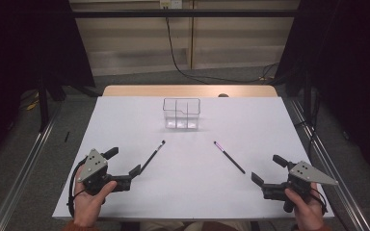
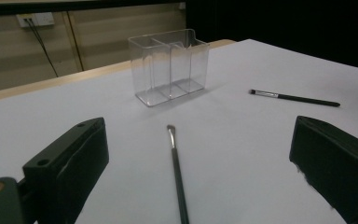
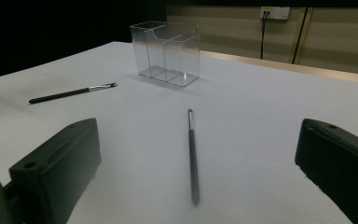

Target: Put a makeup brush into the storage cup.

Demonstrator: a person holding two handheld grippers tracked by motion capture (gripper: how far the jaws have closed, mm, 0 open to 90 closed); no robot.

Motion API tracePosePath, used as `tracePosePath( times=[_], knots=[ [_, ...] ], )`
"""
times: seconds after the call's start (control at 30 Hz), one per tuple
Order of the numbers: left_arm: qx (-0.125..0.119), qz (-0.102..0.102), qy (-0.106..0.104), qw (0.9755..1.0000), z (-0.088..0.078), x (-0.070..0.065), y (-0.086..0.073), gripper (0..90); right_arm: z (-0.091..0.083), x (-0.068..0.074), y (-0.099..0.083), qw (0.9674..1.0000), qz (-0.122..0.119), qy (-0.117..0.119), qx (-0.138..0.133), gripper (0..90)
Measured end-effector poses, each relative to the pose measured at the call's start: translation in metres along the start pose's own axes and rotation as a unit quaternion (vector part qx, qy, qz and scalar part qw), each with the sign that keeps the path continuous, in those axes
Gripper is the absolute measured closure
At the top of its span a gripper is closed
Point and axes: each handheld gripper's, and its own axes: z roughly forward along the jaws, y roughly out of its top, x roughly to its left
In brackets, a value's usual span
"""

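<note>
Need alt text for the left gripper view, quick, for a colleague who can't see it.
A slim black makeup brush lies on the white table between the open left tongs, untouched. Beyond its tip stands an empty clear organizer; a second brush lies to the right.

Your tongs: left [image 1: 124, 165] and right [image 1: 266, 169], black, grey-plated; two brushes [image 1: 152, 157] [image 1: 229, 157], black handles, silver ferrules; organiser [image 1: 181, 113], clear; tabletop [image 1: 192, 192], plain white, tan far edge.

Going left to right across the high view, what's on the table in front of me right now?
left gripper → left brush → clear organizer → right brush → right gripper. Both grippers are open and both brushes lie flat on the white table.
</note>
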Motion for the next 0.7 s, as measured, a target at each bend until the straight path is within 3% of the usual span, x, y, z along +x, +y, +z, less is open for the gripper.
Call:
tracePosePath(
  times=[0.1,0.2,0.5,0.7],
  knots=[
    [-0.001,-0.003,-0.003,1.0000,0.004,0.000,0.003,4.4,0.000,0.000,0.000,1.0000,0.000,0.001,0.000,0.0],
    [0.003,0.009,-0.006,0.9999,0.011,0.000,0.006,4.3,0.000,0.000,0.000,1.0000,0.003,0.001,0.000,0.0],
    [0.020,0.001,-0.023,0.9995,0.023,-0.002,0.012,4.2,0.000,0.000,0.000,1.0000,0.002,0.003,-0.001,0.0],
    [0.040,0.016,-0.032,0.9986,0.039,-0.003,0.017,4.2,0.000,0.000,0.000,1.0000,0.000,0.004,-0.002,0.0]
  ],
)
